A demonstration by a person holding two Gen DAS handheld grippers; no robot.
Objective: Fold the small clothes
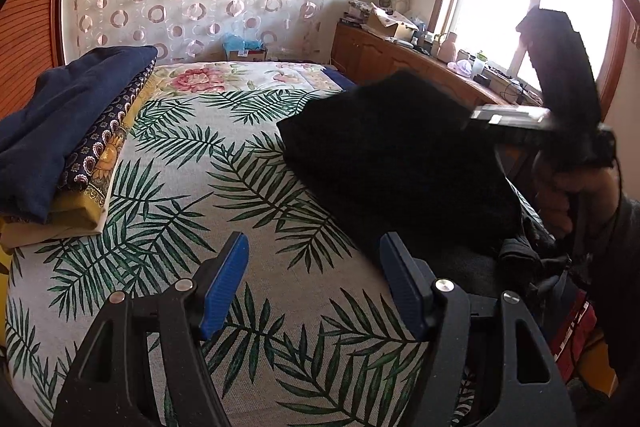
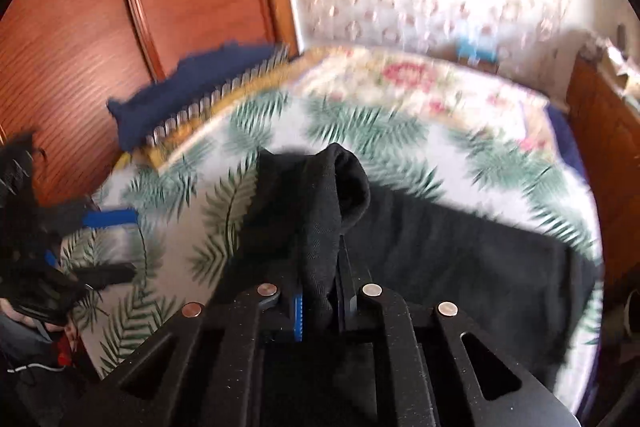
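A black garment (image 1: 396,147) lies on the palm-leaf bed cover (image 1: 224,211), its right part lifted. My left gripper (image 1: 314,267) is open and empty, low over the cover just left of the garment's near edge. My right gripper (image 2: 320,259) is shut on a bunched fold of the black garment (image 2: 320,211) and holds it above the bed, with the rest (image 2: 460,247) spread below. In the left wrist view the right gripper (image 1: 516,121) is raised at the right with cloth hanging over it. The left gripper (image 2: 100,223) shows blurred at the left of the right wrist view.
A stack of folded clothes (image 1: 68,147), navy on top, patterned and yellow below, sits at the bed's left edge by a wooden wardrobe (image 2: 100,7). A wooden cabinet (image 1: 400,55) with clutter stands under the window at right. A floral cover (image 1: 240,75) lies at the far end.
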